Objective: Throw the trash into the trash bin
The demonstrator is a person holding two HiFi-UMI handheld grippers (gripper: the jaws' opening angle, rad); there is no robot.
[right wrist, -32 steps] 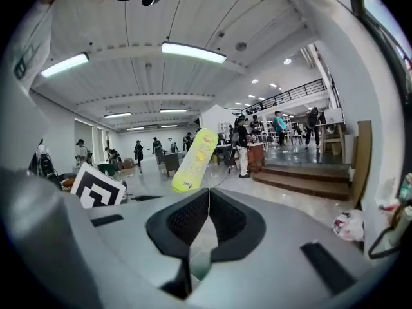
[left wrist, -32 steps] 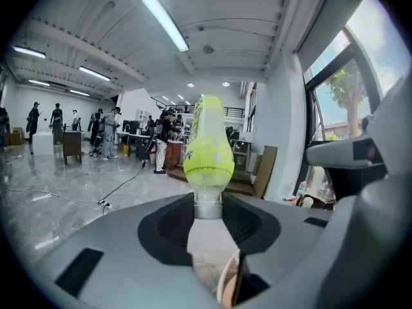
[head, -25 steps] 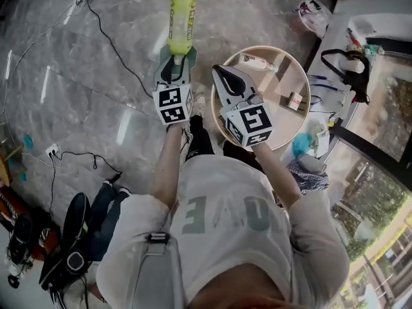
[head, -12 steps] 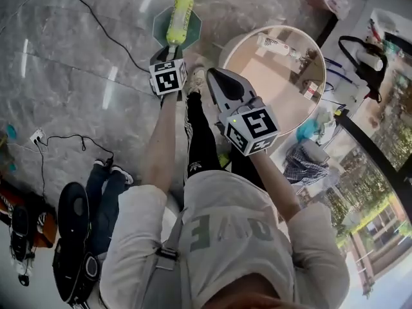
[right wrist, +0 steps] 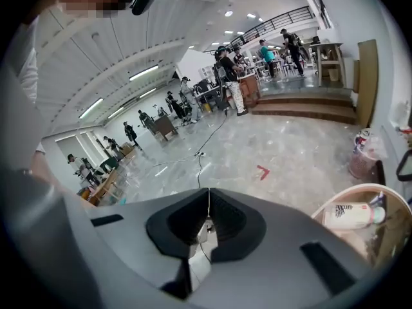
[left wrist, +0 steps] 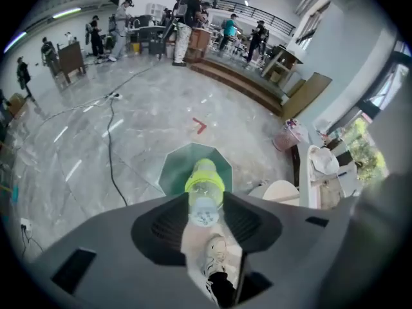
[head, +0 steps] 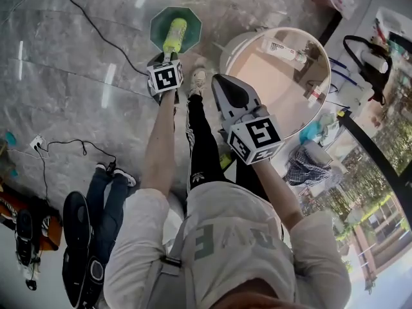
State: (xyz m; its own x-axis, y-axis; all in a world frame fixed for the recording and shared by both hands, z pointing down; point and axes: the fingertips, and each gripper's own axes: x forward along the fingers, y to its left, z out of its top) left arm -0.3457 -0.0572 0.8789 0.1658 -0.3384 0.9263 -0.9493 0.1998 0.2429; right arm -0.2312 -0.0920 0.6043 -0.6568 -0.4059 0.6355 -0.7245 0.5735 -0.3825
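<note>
A clear plastic bottle (head: 174, 36) with a yellow-green label is clamped by its lower end in my left gripper (head: 168, 56). It points steeply down over the mouth of a green eight-sided trash bin (head: 158, 24) on the marble floor. In the left gripper view the bottle (left wrist: 205, 188) sits between the two dark pads, with the bin (left wrist: 172, 167) straight behind it. My right gripper (head: 222, 84) hangs to the right, nearer the person, beside the round table. Its jaws are closed together with nothing between them, as the right gripper view (right wrist: 207, 201) shows.
A round beige table (head: 257, 76) at the right carries a white bottle (head: 283, 49) and small items. A black cable (head: 96, 24) runs across the floor left of the bin. Another person's legs (head: 109, 192) and a black backpack (head: 77, 237) lie at lower left. My shoe (head: 198, 79) stands by the bin.
Both grippers have dropped lower. The left one tipped downward with the bottle, which now hangs over the green bin that earlier barely showed behind it.
</note>
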